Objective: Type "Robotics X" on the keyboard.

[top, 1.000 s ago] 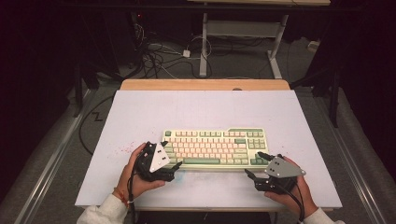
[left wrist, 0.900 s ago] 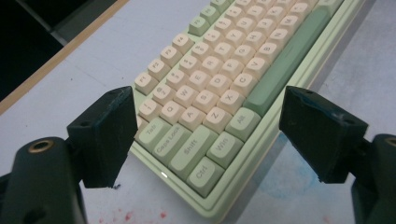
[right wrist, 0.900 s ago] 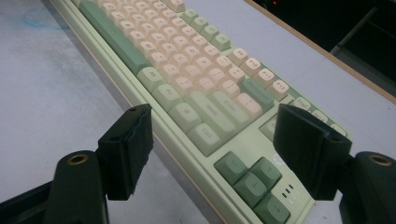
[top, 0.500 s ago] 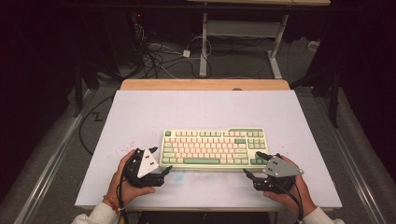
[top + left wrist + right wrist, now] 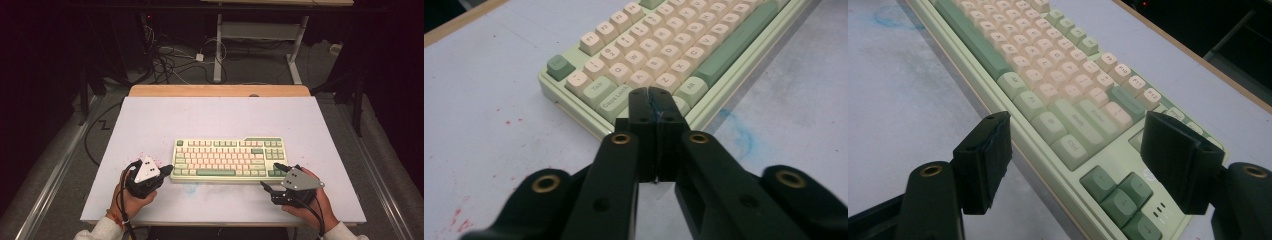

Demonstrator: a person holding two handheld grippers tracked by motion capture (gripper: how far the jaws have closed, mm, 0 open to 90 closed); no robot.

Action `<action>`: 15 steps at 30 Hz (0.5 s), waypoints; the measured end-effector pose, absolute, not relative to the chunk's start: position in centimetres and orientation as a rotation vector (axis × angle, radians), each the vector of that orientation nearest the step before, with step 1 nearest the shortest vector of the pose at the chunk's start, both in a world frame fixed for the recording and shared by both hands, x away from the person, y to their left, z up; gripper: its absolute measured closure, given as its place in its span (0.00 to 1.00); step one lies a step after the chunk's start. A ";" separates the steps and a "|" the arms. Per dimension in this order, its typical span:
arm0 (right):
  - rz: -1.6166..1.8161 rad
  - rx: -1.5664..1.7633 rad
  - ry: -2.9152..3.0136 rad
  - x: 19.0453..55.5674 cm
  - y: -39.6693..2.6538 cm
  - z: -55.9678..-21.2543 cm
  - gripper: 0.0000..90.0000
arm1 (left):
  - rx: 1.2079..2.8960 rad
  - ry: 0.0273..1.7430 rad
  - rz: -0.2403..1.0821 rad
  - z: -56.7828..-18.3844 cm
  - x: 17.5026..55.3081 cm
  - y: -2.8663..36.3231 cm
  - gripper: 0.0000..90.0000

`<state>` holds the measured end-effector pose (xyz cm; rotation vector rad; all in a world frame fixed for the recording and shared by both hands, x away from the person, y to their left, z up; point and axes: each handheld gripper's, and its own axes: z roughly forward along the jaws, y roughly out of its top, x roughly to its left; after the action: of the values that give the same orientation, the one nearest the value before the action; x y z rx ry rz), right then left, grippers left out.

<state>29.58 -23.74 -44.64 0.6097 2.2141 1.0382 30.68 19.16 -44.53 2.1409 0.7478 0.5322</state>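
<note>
The left gripper (image 5: 167, 169) has slid back toward the keyboard's near-left corner, its jaws just closing together on nothing. The cream-and-green mechanical keyboard (image 5: 227, 158) lies mid-table on the pale lilac tabletop (image 5: 210, 117). The right gripper (image 5: 274, 178) hovers spread apart at its near-right corner.

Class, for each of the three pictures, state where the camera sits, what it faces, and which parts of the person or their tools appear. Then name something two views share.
High view: above the person's side, facing forward and down on the white table; both hands, left gripper and right gripper show.
Left gripper view: rides the left gripper, jaws shut, facing the keyboard's left end.
Right gripper view: rides the right gripper, jaws open, facing its right end.
Shared: the cream-and-green keyboard.
</note>
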 end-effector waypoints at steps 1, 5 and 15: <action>1.036 0.606 2.215 29.6 -23.7 -44.7 0.32 | 2.150 0.748 0.525 -44.5 30.8 19.1 0.97; 1.033 0.607 2.217 29.5 -23.7 -44.7 0.32 | 2.157 0.751 0.508 -44.1 31.4 18.5 0.97; 1.016 0.607 2.225 29.4 -23.8 -44.9 0.32 | 2.199 0.727 0.462 -43.7 33.9 15.8 0.97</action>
<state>29.39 -23.75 -44.89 0.6067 2.2253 1.0158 33.88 15.85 -43.73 2.1989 0.7274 0.4622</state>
